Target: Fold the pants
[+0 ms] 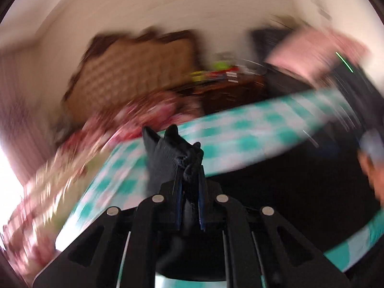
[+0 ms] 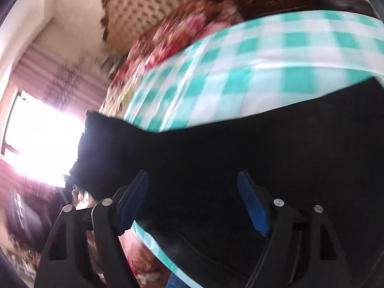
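The black pants [image 2: 240,148] lie across a teal and white checked sheet [image 2: 264,55] on the bed. In the left wrist view my left gripper [image 1: 189,168] is shut on a bunched edge of the pants [image 1: 168,153], which sticks up between its blue pads. More of the dark cloth spreads over the sheet [image 1: 240,141] to the right. In the right wrist view my right gripper [image 2: 192,180] is open, its blue pads [image 2: 252,204] wide apart just above the pants, with no cloth pinched between them. Both views are blurred.
A floral quilt [image 2: 172,36] lies bunched at the far side of the bed, before a tufted tan headboard [image 1: 134,72]. A dark wooden cabinet [image 1: 228,91] with small items stands behind. A bright window [image 2: 43,139] is at the left. A person's hand [image 1: 374,175] shows at right.
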`<action>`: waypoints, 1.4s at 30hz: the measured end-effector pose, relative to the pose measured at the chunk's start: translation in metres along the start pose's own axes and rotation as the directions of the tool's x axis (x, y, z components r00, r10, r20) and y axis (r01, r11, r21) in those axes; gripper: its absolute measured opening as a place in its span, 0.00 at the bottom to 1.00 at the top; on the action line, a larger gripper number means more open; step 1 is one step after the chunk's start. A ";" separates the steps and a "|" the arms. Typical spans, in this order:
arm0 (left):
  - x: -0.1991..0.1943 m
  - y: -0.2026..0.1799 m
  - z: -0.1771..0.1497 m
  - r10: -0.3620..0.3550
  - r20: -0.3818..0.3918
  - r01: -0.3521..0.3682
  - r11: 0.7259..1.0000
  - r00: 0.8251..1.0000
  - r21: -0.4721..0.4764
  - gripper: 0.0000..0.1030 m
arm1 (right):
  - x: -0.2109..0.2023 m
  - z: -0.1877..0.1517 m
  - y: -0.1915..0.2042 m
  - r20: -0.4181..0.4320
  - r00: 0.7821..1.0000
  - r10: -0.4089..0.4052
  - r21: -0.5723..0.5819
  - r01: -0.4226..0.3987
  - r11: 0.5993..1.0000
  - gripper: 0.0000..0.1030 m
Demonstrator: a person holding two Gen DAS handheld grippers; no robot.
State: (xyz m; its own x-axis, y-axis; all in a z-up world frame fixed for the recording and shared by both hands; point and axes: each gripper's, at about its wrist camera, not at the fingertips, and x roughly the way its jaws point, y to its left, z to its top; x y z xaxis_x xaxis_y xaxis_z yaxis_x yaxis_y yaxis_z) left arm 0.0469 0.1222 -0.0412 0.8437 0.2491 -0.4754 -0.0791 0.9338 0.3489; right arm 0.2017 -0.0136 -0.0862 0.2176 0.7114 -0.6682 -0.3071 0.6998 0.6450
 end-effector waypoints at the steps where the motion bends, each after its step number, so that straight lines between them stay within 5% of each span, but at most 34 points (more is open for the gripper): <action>1: 0.000 -0.032 -0.007 -0.015 0.009 0.015 0.998 1.000 0.059 0.10 | -0.008 0.000 -0.008 0.013 1.000 0.006 0.029 -0.006 1.000 0.74; 4: 0.008 -0.113 -0.038 -0.056 -0.003 0.055 0.969 0.998 0.240 0.11 | -0.020 -0.003 -0.028 0.026 0.999 0.023 0.082 -0.025 0.996 0.74; 6: 0.013 -0.143 -0.059 -0.014 0.006 0.012 0.945 1.000 0.327 0.17 | -0.020 -0.007 -0.037 0.020 1.000 0.019 0.103 -0.021 0.994 0.74; 10: 0.011 -0.150 -0.073 0.072 0.078 -0.098 0.914 0.994 0.395 0.48 | -0.013 -0.008 -0.045 -0.004 0.999 0.044 0.130 -0.043 0.991 0.74; 14: 0.013 -0.147 -0.075 0.099 0.096 -0.131 0.895 0.990 0.427 0.54 | -0.010 -0.007 -0.043 -0.031 0.999 0.039 0.115 -0.036 0.993 0.74; 19: 0.031 -0.148 -0.077 0.054 0.038 -0.065 0.893 0.998 0.446 0.47 | -0.004 -0.010 -0.037 -0.061 0.997 0.056 0.107 -0.049 0.993 0.74; 22: 0.036 -0.148 -0.075 0.017 -0.007 -0.012 0.903 1.000 0.430 0.13 | 0.000 -0.010 -0.038 -0.081 0.993 0.081 0.139 -0.069 0.988 0.74; 30: 0.022 -0.117 -0.057 0.020 0.060 -0.037 0.956 0.998 0.291 0.11 | 0.013 -0.013 -0.032 -0.148 0.978 0.145 0.171 -0.119 0.978 0.74; 37: 0.002 -0.114 -0.052 0.025 0.098 -0.050 0.963 0.995 0.266 0.11 | 0.054 -0.014 -0.006 -0.241 0.960 0.143 0.135 -0.113 0.984 0.74; 39: -0.011 -0.122 -0.059 0.021 0.103 -0.049 0.960 0.994 0.274 0.11 | 0.063 -0.009 0.000 -0.240 0.961 0.140 0.114 -0.115 0.987 0.59; 40: -0.011 -0.123 -0.059 0.018 0.101 -0.046 0.959 0.995 0.281 0.11 | 0.067 -0.004 0.004 -0.235 0.962 0.141 0.102 -0.120 0.987 0.37; 41: -0.012 -0.124 -0.058 0.019 0.100 -0.047 0.958 0.995 0.283 0.11 | 0.067 0.000 0.006 -0.228 0.965 0.133 0.088 -0.116 0.989 0.25; 42: -0.012 -0.125 -0.058 0.020 0.102 -0.048 0.958 0.995 0.282 0.11 | 0.066 0.002 0.007 -0.216 0.969 0.120 0.075 -0.106 0.992 0.21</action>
State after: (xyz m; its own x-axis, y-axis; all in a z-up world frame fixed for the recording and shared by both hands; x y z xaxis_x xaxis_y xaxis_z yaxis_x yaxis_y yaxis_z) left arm 0.0159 0.0173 -0.1255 0.8917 0.2401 -0.3838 0.0337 0.8102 0.5851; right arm 0.2152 0.0383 -0.1247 -0.0264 0.7592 -0.6503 -0.2579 0.6234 0.7382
